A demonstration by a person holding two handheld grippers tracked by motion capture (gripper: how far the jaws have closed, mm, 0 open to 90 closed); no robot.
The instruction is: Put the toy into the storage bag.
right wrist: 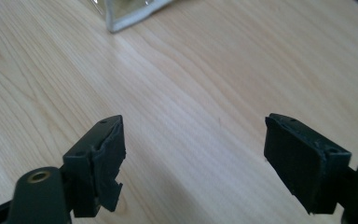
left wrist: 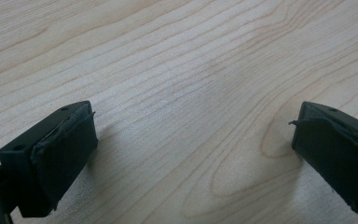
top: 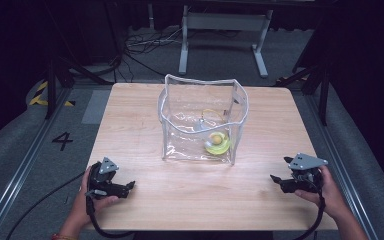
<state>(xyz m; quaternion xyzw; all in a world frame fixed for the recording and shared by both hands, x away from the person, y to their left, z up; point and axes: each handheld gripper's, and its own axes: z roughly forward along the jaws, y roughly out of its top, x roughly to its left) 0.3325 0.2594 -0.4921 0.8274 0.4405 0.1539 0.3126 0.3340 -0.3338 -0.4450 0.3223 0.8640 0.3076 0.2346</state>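
A pale wooden table (top: 145, 200) stands on grey carpet, with a floor marking "4" (top: 62, 140) at the left and dark curtains and a metal stand's legs (top: 223, 37) behind. At the near-left edge the left gripper (top: 129, 187) rests low over the wood, its jaws spread wide with nothing between them. Mid-table stands a clear plastic bag (top: 202, 120) with white trim, open at the top; a yellow-green item (top: 217, 143) lies inside, hard to make out through the plastic. At the near right the right gripper (top: 276, 179) has its jaws wide and empty; its own view cuts the bag's corner (right wrist: 121, 18) off at the top.
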